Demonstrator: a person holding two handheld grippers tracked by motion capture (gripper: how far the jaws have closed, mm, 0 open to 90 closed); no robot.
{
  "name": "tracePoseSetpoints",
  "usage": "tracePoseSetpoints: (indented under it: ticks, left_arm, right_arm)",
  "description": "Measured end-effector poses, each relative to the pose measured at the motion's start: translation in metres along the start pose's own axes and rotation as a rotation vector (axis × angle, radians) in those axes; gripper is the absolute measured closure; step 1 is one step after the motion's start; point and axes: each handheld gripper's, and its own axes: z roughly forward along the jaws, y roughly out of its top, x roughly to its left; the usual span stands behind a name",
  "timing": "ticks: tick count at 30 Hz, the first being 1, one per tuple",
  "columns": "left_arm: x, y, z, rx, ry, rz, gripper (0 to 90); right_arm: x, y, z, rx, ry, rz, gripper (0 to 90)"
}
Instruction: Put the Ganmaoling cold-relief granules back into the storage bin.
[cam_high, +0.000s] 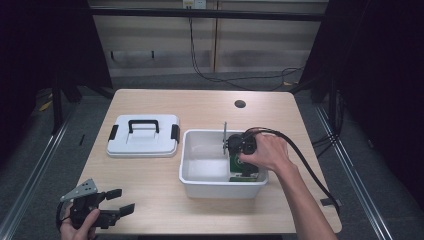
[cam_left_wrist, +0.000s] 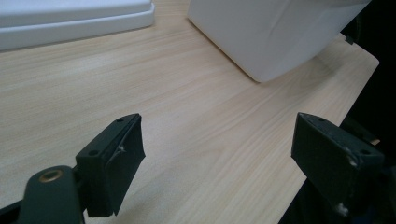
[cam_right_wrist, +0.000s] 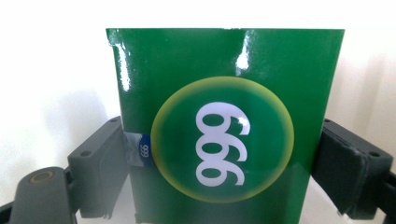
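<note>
Right gripper (cam_right_wrist: 219, 163): down inside the white plastic tub (cam_high: 192, 187), jaws pressed against both sides of the glossy green cardboard box with the "999" logo (cam_right_wrist: 224, 126), so it looks clamped on it.
Left gripper (cam_left_wrist: 217, 158): jaws spread wide, nothing between them, hanging over the pale wooden table (cam_left_wrist: 187, 121) near its front-left corner.
Box handling: probably light and stiff-ish, slick finish, could slip or dent; flat side faces are the spot to pinch.
Box location: right end of the tub, standing against the wall.
Off to the side: white lid with black handle (cam_high: 143, 135), left of the tub.

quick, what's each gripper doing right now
Left gripper: open, empty, above the wooden table.
Right gripper: inside the white plastic bin, jaws either side of the glossy green box; grip cannot be told.
</note>
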Motion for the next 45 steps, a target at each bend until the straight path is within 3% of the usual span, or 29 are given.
tracePoseSetpoints:
  ticks: [10, 11, 18, 19, 21, 23, 24, 28, 32, 38, 39, 40, 42, 44, 45]
  left_arm:
    - [0.0, 0.0, 0.0, 0.001, 0.002, -0.002, 17.0]
    - [0.0, 0.0, 0.0, 0.001, 0.001, -0.002, 17.0]
    - [0.0, 0.0, 0.0, 0.001, 0.003, -0.002, 17.0]
    - [0.0, 0.0, 0.0, 0.001, 0.004, -0.002, 17.0]
    - [0.0, 0.0, 0.0, 0.001, 0.002, -0.002, 17.0]
    - [0.0, 0.0, 0.0, 0.001, 0.002, -0.002, 17.0]
    - [0.0, 0.0, 0.0, 0.002, 0.003, -0.003, 17.0]
    - [0.0, 0.0, 0.0, 0.001, 0.001, -0.003, 17.0]
    - [0.0, 0.0, 0.0, 0.001, 0.0, -0.003, 17.0]
    - [0.0, 0.0, 0.0, 0.001, 0.001, -0.004, 17.0]
    - [0.0, 0.0, 0.0, 0.002, 0.001, -0.005, 17.0]
    - [0.001, 0.0, 0.0, 0.004, 0.001, -0.004, 17.0]
    - [0.001, 0.0, 0.001, 0.004, 0.002, -0.003, 17.0]
    - [0.001, 0.0, 0.001, 0.004, 0.002, -0.002, 17.0]
    - [0.001, 0.0, 0.001, 0.004, 0.002, -0.003, 17.0]
  right_arm:
    - [0.001, -0.001, -0.001, -0.012, -0.012, -0.011, 9.6]
    - [0.001, -0.002, -0.001, -0.019, 0.005, -0.006, 9.6]
    - [0.002, -0.009, -0.008, -0.066, -0.004, 0.002, 9.4]
    - [0.001, -0.01, -0.01, -0.088, -0.008, -0.009, 9.4]
    - [0.003, -0.014, -0.015, -0.111, -0.006, 0.029, 9.5]
    - [0.003, -0.016, -0.017, -0.122, -0.014, 0.027, 9.5]
    - [0.002, -0.02, -0.022, -0.165, -0.01, 0.035, 9.6]
    - [0.004, -0.024, -0.028, -0.19, -0.009, 0.067, 10.0]
    - [0.004, -0.032, -0.037, -0.272, -0.005, 0.085, 11.8]
    - [0.007, -0.041, -0.048, -0.331, -0.018, 0.126, 12.5]
    - [0.007, -0.043, -0.048, -0.351, -0.021, 0.124, 13.5]
    - [0.01, -0.048, -0.054, -0.4, -0.022, 0.152, 13.4]
    - [0.01, -0.049, -0.055, -0.422, -0.025, 0.145, 13.5]
    - [0.013, -0.056, -0.062, -0.495, -0.062, 0.162, 13.4]
    - [0.013, -0.056, -0.062, -0.495, -0.062, 0.162, 13.4]
